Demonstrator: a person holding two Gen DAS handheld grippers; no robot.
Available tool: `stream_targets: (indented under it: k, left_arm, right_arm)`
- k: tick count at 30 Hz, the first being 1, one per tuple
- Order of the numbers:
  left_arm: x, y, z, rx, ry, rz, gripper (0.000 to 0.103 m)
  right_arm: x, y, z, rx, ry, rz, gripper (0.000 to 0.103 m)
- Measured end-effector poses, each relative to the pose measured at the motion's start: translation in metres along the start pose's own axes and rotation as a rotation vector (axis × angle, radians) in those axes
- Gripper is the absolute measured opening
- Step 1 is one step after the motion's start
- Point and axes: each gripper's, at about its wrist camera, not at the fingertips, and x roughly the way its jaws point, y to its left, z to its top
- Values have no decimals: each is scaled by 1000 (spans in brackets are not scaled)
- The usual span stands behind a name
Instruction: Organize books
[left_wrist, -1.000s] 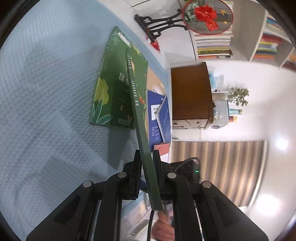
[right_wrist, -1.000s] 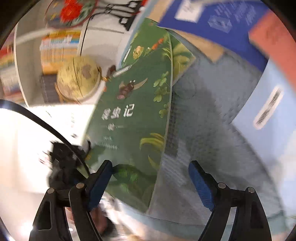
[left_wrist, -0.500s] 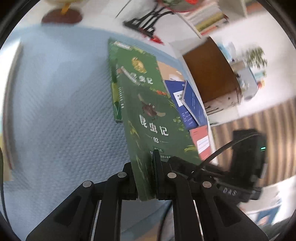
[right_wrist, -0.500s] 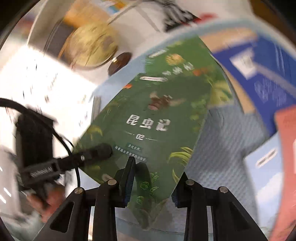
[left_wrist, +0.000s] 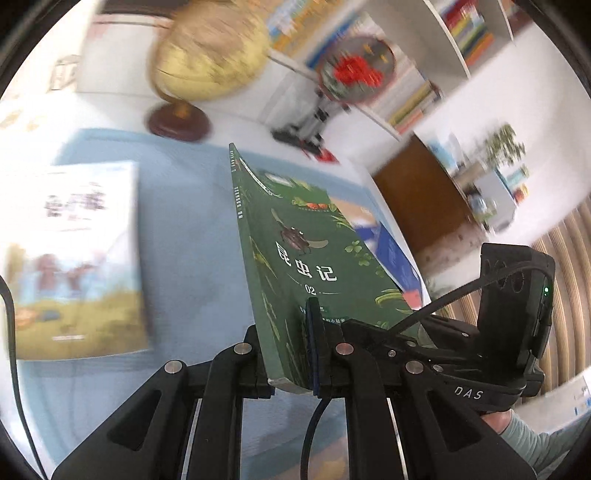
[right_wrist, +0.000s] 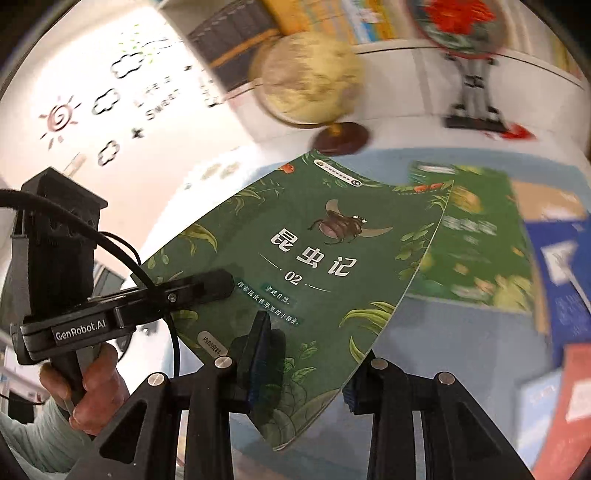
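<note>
A green book (left_wrist: 314, 258) with a beetle on its cover hangs clear of the blue-covered counter (left_wrist: 192, 229), held along its lower edge at the centre of both wrist views. The left tongs (left_wrist: 291, 354) are pressed together on the spine corner at bottom centre of the left view, while the right tongs (right_wrist: 303, 354) pinch the cover's lower edge, the cover bowing slightly between the two grips. The other hand's tool crosses each frame: the right one at lower right of the left view, the left one at lower left of the right view, with a person's fingers wrapped round its handle. A second green book (right_wrist: 476, 236) of the same look lies flat on the counter at right of the right view, with blue books (right_wrist: 557, 273) and a red one (right_wrist: 576, 387) overlapping loosely towards the right edge. A pale picture book (left_wrist: 74, 258) lies by itself at left of the left view. Beyond, a globe (left_wrist: 210, 51) and a round red-flowered ornament on a stand (left_wrist: 354, 70) sit at the top of the frame, in front of white shelves of books (left_wrist: 461, 37). Judging by the spread, the sorting looks barely begun: one book is in hand with no clear destination yet, and several remain scattered.
</note>
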Motion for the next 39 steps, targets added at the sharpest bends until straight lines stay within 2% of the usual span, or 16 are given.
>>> stream_targets:
  k: [7,10,13,18,25,29,35,39]
  left_arm:
    - [-45,68,-8,-132,-88,98,9]
    - [-54,96,-9,-195,-107,120,9]
    - [-55,115,-7,-216,-108,159,11]
    - [-52,150,-11,-317,-98,145,14]
    - [-51,179,-22,-413,-88,229,17]
    - [-52,196,-28,-465,-92,243,17]
    - [-55,206,-35,-514,-120,290,17]
    - [-59,206,-38,-505,-122,316,17]
  right_arm:
    - [63,71,19,-153,77,76,34]
    - [87,88,26,-183,104,99,34]
    - [110,98,34,-195,125,104,34]
    - [138,102,40,-166,183,133,34]
    - [171,92,35,-84,256,136,34]
    - [185,91,35,-79,282,114,35]
    - [192,107,38,-125,276,79,35]
    - [194,109,36,-117,292,82,37]
